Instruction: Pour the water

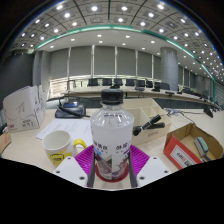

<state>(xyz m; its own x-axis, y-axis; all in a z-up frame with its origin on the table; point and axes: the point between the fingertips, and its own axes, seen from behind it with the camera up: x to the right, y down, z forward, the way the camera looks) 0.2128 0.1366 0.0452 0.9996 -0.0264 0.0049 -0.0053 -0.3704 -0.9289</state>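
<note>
A clear plastic water bottle [112, 125] with a white cap and a red and white label stands upright between my fingers. My gripper [112, 162] is shut on the bottle; the magenta pads [85, 158] press on its lower part from both sides. A yellow cup [62, 147] with a white inside and a handle sits on the table just left of the left finger. Whether the bottle's base rests on the table or hangs above it is hidden.
An open cardboard box [190, 143] with a red packet inside lies to the right. A white box [22, 108] stands at the far left. A black device [150, 123] lies beyond the bottle on the right. Desks with chairs fill the room behind.
</note>
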